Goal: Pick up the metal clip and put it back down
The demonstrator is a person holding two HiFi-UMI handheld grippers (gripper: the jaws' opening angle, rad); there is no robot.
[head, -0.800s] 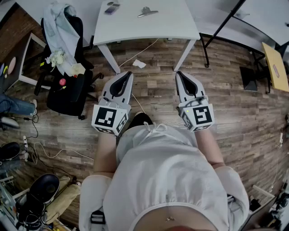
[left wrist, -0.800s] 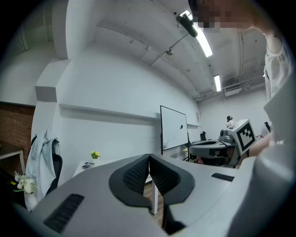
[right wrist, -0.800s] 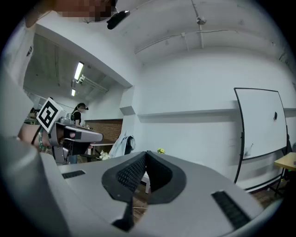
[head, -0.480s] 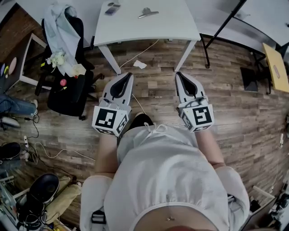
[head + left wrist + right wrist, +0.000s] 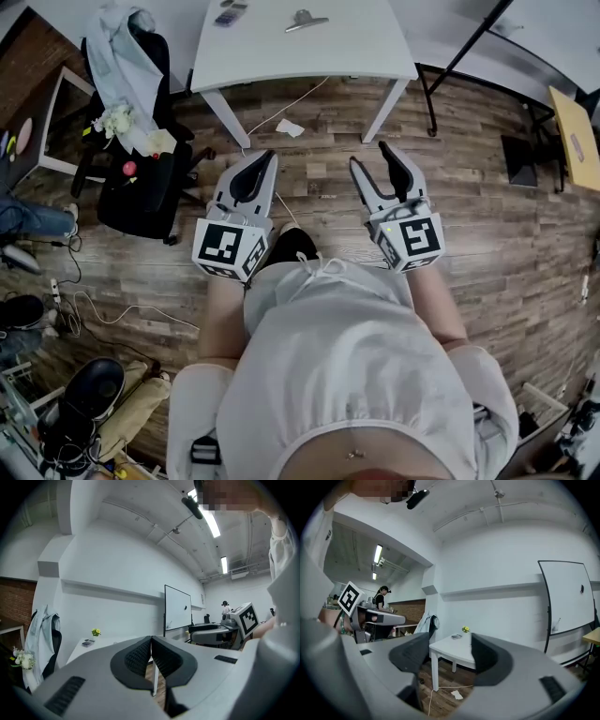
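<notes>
The metal clip [image 5: 307,21] lies on the white table [image 5: 356,52] at the top of the head view, far ahead of both grippers. My left gripper [image 5: 270,153] is held over the wooden floor in front of the person's body, jaws shut and empty; in the left gripper view its pads [image 5: 140,657] meet. My right gripper [image 5: 369,155] hangs beside it, jaws open with nothing between them. The right gripper view shows the open right gripper [image 5: 450,653] aimed at the table [image 5: 454,649]; I cannot make out the clip there.
A small dark object [image 5: 229,13] lies on the table's left part. A black chair draped with a white garment [image 5: 141,112] stands left of the table. A paper scrap [image 5: 290,128] and a cable [image 5: 281,108] lie on the floor. Bags [image 5: 84,398] clutter the lower left.
The right gripper's jaws were together before and now stand apart. The left gripper has stayed shut and in place.
</notes>
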